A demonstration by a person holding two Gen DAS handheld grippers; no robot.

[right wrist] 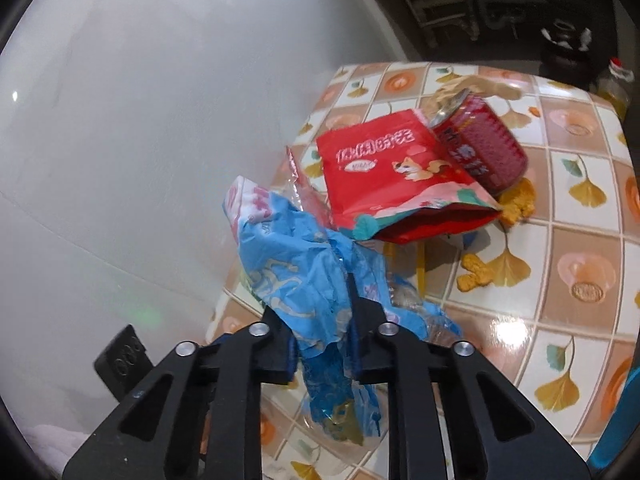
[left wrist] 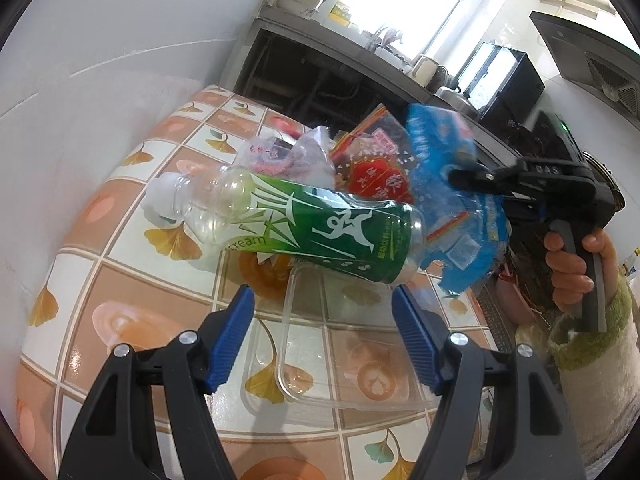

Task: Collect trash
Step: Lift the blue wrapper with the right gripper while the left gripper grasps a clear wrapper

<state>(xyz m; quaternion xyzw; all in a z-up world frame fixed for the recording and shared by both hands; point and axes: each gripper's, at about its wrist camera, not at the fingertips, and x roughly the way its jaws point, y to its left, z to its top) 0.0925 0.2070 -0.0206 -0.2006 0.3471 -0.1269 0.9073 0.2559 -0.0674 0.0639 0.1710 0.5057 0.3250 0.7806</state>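
Blue crinkled wrapper (right wrist: pixel 296 280) is pinched between the pressed-together fingers of my right claw (right wrist: pixel 320 320), lifted just beside the green-labelled bottle (left wrist: pixel 316 226) lying on the tiled table (left wrist: pixel 100 248), while my left claw (left wrist: pixel 322 320) hangs spread wide and empty just short of that bottle.

Both grippers are built of black plastic arms fastened with silver screws; the left gripper (left wrist: pixel 324 334) is fitted with ribbed blue pads. A fuzzy cream sleeve (left wrist: pixel 592 364) with a green cuff is worn.
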